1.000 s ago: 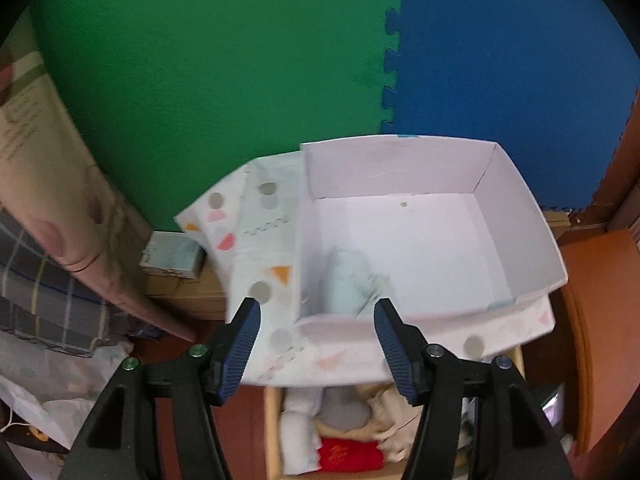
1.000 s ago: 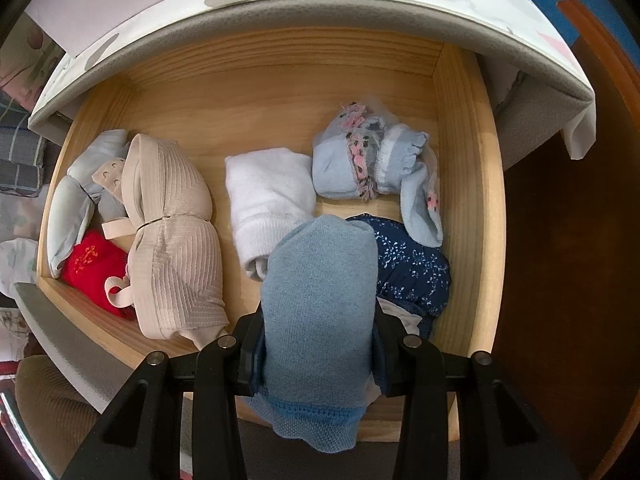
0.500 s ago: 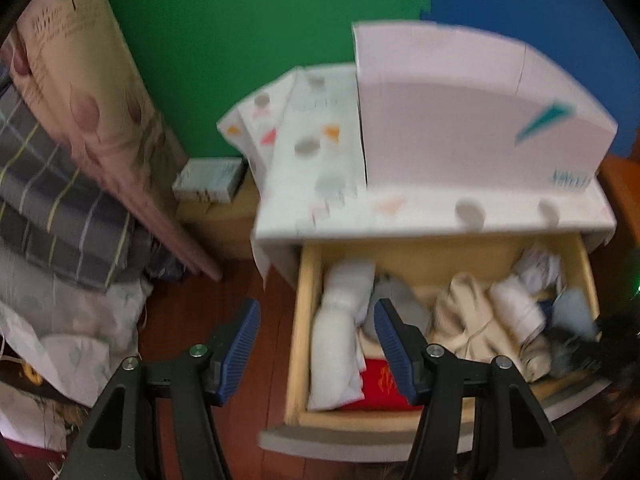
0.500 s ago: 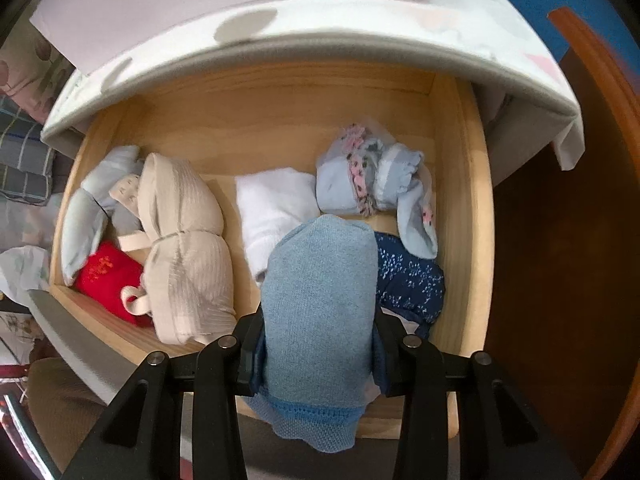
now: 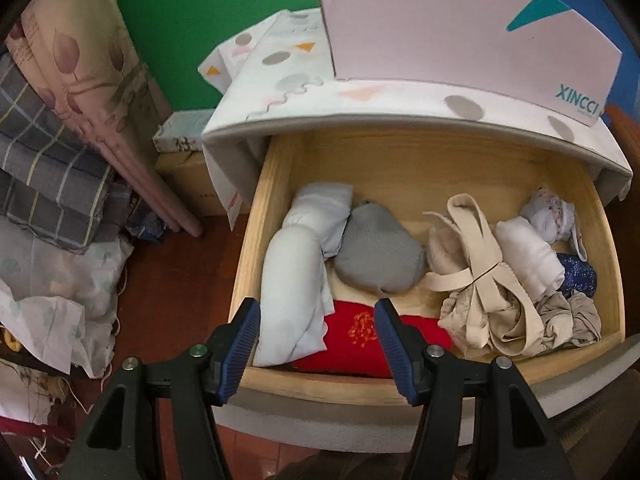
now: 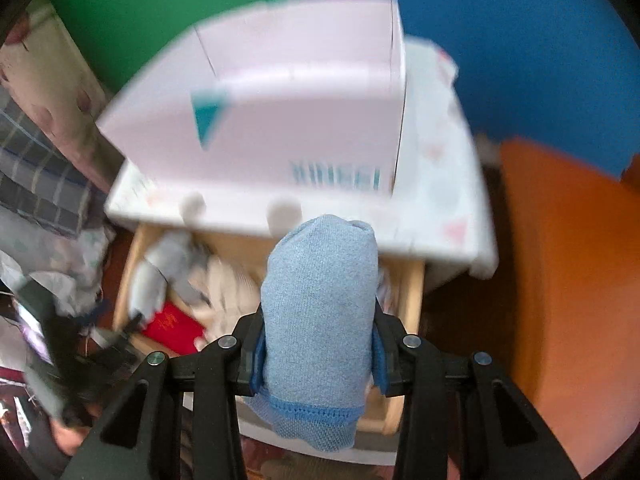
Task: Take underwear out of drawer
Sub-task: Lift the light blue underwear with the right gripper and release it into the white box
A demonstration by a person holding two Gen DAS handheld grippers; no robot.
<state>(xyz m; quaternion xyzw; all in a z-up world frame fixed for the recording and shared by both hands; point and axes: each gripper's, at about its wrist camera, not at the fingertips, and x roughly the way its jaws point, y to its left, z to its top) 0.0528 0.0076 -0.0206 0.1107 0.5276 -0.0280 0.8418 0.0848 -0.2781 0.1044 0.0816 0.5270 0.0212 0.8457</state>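
The right gripper point(image 6: 318, 354) clamps a rolled blue underwear point(image 6: 320, 312) that hides its pads; behind it the drawer point(image 6: 412, 300) is smeared. The left gripper point(image 5: 317, 330) gapes empty.

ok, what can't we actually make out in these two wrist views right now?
- Right wrist view: the drawer contents are motion-blurred, and the rolled blue underwear in the right gripper covers the middle.
- Left wrist view: the near end of the red garment is hidden behind the drawer's front wall and a finger of the left gripper.
- The inside of the pink box is hidden by its own wall in both views.
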